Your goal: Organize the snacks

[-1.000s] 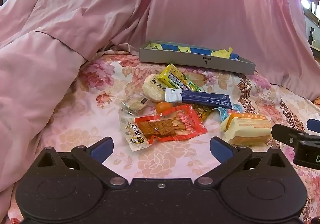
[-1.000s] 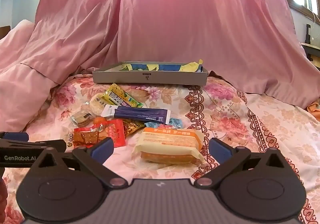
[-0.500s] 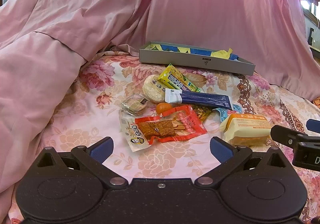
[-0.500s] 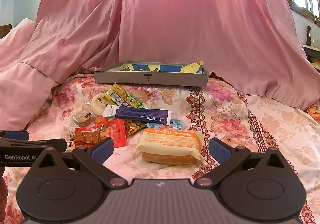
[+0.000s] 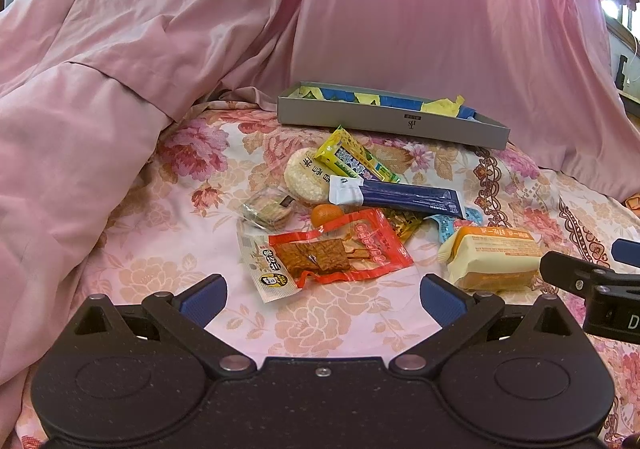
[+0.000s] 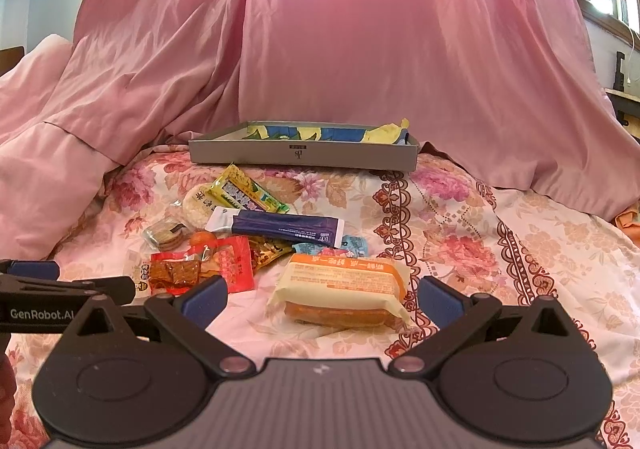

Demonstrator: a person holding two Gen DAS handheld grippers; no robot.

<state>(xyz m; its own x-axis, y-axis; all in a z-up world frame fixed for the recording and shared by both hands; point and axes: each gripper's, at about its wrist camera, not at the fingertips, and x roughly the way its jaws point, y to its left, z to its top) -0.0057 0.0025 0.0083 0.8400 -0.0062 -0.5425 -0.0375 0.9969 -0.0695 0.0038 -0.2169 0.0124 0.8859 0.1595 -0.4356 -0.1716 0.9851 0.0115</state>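
Note:
A pile of snacks lies on a floral bedsheet: a red tofu packet (image 5: 332, 253), a dark blue stick pack (image 5: 400, 195), a yellow-green bar (image 5: 356, 159), a round rice cracker (image 5: 306, 179), a small orange (image 5: 326, 213) and an orange-and-cream cake pack (image 5: 494, 261). A shallow grey box (image 5: 392, 121) stands behind them. My left gripper (image 5: 322, 295) is open and empty, just short of the red packet. My right gripper (image 6: 322, 297) is open and empty, with the cake pack (image 6: 340, 289) between its fingers' line. The grey box also shows in the right wrist view (image 6: 304, 153).
A pink quilt (image 5: 80, 129) is heaped on the left and pink drapery (image 6: 360, 29) hangs behind the box. Bare floral sheet (image 6: 520, 241) stretches to the right of the snacks. A small clear biscuit pack (image 5: 266, 209) lies at the pile's left.
Both grippers have drifted slightly; the view of the snacks has shifted a little. Nothing was taken hold of or moved.

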